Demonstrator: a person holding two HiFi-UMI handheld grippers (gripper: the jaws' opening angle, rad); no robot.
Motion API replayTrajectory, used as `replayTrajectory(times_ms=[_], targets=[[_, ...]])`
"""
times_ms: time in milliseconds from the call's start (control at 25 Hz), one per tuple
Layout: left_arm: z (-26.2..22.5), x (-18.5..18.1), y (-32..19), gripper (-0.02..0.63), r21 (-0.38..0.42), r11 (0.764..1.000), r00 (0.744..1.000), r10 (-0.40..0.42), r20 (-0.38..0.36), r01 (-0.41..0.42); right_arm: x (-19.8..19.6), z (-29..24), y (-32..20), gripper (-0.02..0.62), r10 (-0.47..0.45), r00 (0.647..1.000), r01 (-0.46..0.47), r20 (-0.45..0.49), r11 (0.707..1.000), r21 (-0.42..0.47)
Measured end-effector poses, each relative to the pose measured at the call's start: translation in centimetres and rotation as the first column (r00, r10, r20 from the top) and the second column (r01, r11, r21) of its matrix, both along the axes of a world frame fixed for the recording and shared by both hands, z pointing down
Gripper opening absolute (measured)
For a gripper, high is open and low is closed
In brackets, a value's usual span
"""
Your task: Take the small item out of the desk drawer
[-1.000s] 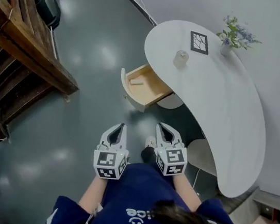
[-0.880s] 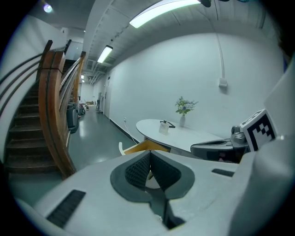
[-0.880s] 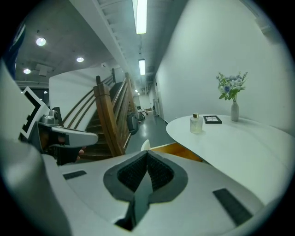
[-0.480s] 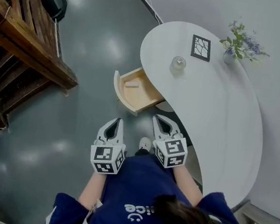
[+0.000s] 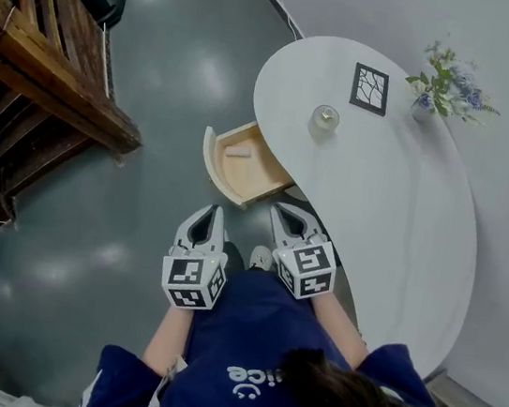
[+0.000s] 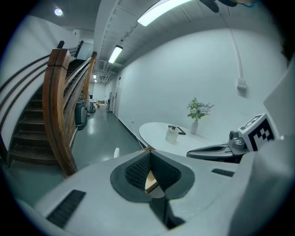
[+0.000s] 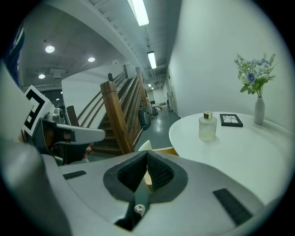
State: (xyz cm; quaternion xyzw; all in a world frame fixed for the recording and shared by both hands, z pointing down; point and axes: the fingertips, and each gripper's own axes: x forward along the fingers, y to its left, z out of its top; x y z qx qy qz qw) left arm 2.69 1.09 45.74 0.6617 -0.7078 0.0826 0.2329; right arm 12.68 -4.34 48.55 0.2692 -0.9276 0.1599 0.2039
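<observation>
The wooden desk drawer (image 5: 256, 181) stands pulled open from the left end of the white curved desk (image 5: 394, 219). A small pale item (image 5: 239, 152) lies inside it near the far side. My left gripper (image 5: 212, 210) hovers just short of the drawer's near corner, jaws shut with nothing between them. To its right, my right gripper (image 5: 280, 211) is also shut and empty, beside the drawer's near right edge. In the left gripper view the shut tips (image 6: 148, 152) hide most of the drawer. A strip of the drawer (image 7: 162, 151) shows past the right gripper (image 7: 146, 154).
On the desk stand a frosted glass bottle (image 5: 324, 117), a black framed picture (image 5: 369, 88) and a vase of flowers (image 5: 445, 87). A wooden staircase (image 5: 45, 81) rises at the left over the glossy grey floor (image 5: 138, 218). My dark blue clothing (image 5: 250, 358) fills the bottom.
Both grippers have moved forward toward the open drawer, side by side, and stayed shut. The drawer and the item have not moved.
</observation>
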Motion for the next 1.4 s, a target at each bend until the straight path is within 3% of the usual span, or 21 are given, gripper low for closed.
replayTrajectory(times_ms=[240,440,840,1400], targets=[[0.5,-2.8,-2.5,0.003,-0.004,1.000,1.000,-0.004,0.000,0.004,-1.5,0.0,-1.3,0.008,-0.006,1.000,0.006,-0.023,1.000,0.001],[0.3,-4.4,-5.2,0.003,-0.008,0.999,0.998,0.049,0.029,-0.049,-3.6,-0.1,-3.3,0.008,-0.001,0.999,0.000,-0.050,1.000,-0.006],[1.1,-8.9,-10.2,0.003,-0.019,0.989,0.989,0.144,0.013,-0.144,-8.5,1.5,-6.5,0.008,0.031,0.990,-0.037,-0.141,0.998,-0.042],[3.2,-13.9,-13.3,0.003,-0.023,0.969,0.967,0.244,-0.076,-0.246,-14.3,5.6,-9.3,0.009,0.031,0.958,-0.060,-0.284,0.994,-0.092]])
